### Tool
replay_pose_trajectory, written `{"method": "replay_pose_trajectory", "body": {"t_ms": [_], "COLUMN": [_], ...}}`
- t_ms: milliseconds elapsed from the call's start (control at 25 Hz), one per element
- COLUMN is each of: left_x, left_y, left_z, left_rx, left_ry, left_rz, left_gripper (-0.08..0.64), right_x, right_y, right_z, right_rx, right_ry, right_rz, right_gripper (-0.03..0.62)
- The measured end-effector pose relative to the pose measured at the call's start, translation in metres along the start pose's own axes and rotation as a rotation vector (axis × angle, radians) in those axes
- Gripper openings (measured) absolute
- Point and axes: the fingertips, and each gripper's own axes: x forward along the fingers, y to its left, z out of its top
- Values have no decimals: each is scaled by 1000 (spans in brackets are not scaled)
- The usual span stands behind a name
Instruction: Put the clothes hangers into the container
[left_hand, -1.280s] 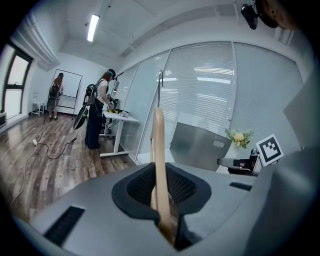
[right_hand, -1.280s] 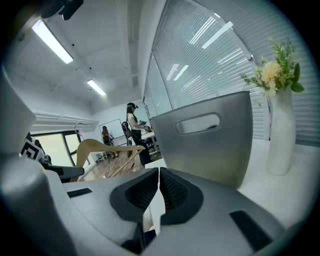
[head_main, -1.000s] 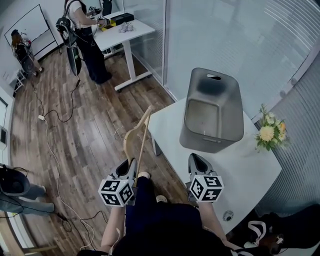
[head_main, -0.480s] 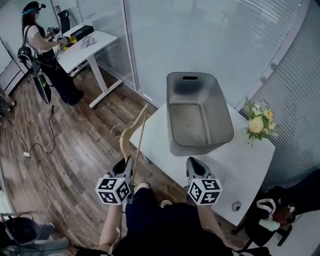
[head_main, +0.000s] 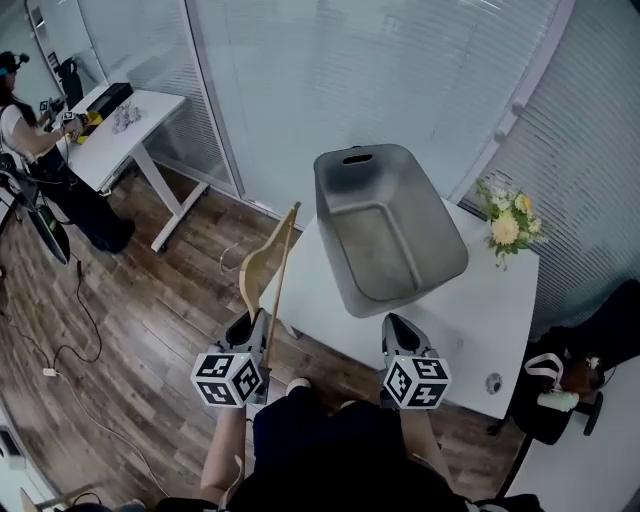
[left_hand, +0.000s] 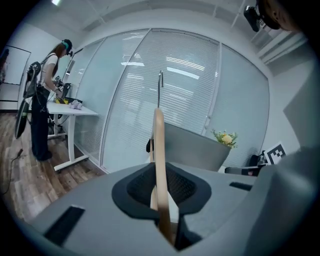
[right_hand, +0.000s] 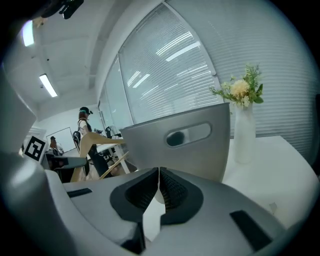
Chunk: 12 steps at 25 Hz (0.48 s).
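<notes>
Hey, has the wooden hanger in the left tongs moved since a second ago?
Yes. The hanger, clamped in the left tongs, has shifted right toward the gray bin; the gap to the bin's left wall is narrower.

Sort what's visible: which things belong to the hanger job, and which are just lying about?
Job: wooden hanger, clamped in the left gripper; grey container; right gripper, shut and empty.
Lying about: flowers; far desk; person beside it.
</notes>
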Motion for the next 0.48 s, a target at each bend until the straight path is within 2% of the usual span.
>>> {"method": "replay_pose_trajectory", "body": {"t_ms": [80,240,480], "left_x": [4,5,12], "left_y": [8,29,41], "left_z": [3,9,34], "left_rx": [12,15,90], "left_ry": [9,20,7], "left_rz": [-33,-54,-132], "left_gripper": [57,57,57], "right_x": [0,2,-7], "right_y": [2,11,8], "right_z": [-2,-1,6], "right_rx": [19,30,43], "right_ry": [-13,-33,-87], "right_rz": [-45,-90,-178], "right_gripper": [31,32,31]}}
